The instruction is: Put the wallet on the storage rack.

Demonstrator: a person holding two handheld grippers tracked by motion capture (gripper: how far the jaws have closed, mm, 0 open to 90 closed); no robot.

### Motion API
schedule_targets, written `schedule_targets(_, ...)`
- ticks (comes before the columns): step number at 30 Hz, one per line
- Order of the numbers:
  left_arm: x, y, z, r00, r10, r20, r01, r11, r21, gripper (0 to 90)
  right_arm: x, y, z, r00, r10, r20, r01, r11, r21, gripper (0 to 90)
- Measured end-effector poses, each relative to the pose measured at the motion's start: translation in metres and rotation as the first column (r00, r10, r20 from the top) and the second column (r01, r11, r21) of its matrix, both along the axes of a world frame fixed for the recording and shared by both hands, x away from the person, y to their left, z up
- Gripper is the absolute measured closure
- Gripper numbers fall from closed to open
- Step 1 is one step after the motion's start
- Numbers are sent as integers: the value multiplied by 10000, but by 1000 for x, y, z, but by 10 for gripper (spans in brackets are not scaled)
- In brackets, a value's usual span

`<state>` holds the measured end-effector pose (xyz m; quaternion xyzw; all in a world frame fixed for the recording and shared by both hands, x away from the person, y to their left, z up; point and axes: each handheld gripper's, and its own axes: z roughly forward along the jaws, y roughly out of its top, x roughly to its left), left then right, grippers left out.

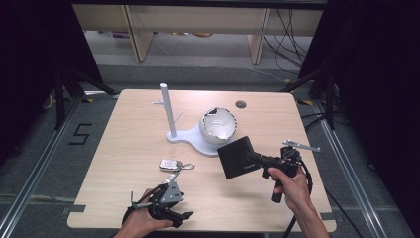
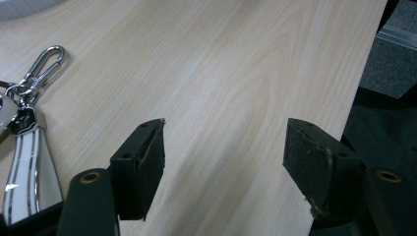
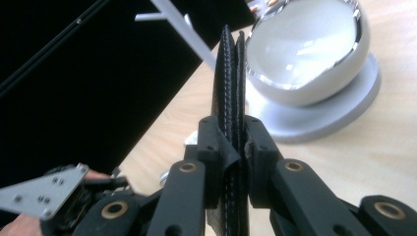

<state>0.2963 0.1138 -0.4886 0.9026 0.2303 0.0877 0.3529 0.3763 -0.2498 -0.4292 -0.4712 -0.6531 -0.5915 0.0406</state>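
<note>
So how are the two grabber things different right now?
The left gripper has its fingers spread wide with nothing between them, while the right gripper is squeezed shut on a black wallet.
The left gripper sits low by the table's near edge beside the keys; the right gripper holds the wallet up near the white bowl stand.
Both have black fingers and are held by hands.

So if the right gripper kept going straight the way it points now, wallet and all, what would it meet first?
Most likely the white bowl on its stand. The right gripper, shut on the black wallet, aims at the bowl's near side; the wallet's front edge would probably touch first, though depth is hard to judge.
</note>
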Motion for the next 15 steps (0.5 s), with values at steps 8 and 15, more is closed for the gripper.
schedule_targets(8, -1, 4, -1, 9999, 150, 43, -150, 9999, -1, 314, 28, -3, 17, 9991, -338, 248, 344, 9991, -258, 805)
schedule_targets(15, -2, 7, -2, 9998, 175, 11, -175, 9998, -5, 312, 56, -2, 32, 9968, -625, 502, 670, 9933, -939, 805)
